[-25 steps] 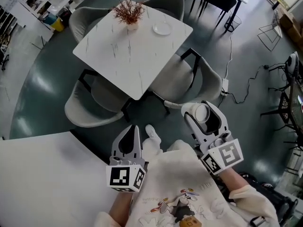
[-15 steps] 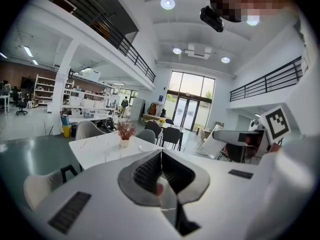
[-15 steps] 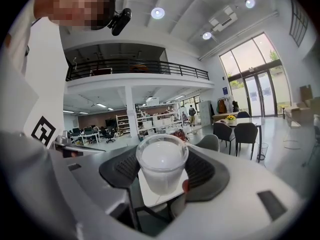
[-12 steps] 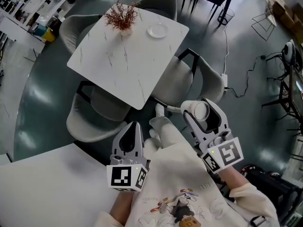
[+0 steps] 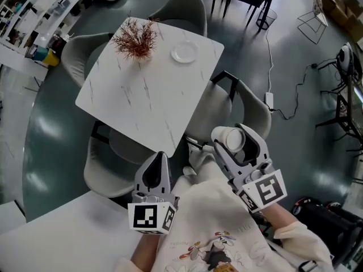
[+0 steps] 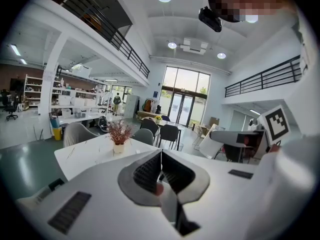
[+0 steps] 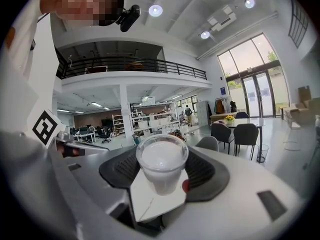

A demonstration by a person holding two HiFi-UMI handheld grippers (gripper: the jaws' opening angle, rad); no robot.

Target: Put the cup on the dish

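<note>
- Right gripper view: right tongs (image 7: 162, 176) clamp a frosted cup (image 7: 161, 161), contents unclear.
- Beside them, left tongs (image 6: 160, 165) are pressed together, gripping nothing.
- Well apart from the cup, the dish (image 5: 185, 52) lies near the bench's (image 5: 142, 103) far edge, beside a plant (image 5: 136, 38).
- Grey chairs (image 5: 247, 109) crowd the bench sides.

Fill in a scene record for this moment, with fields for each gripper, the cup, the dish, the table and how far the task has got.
left gripper: jaws together, holding nothing
right gripper: shut on the cup
cup: pale, held in the air, well short of the table
dish: small, white, empty, on the far part of the table
table: white marbled top, grey chairs round it
plant: reddish, on the table, left of the dish
task progress: cup not yet on the dish
</note>
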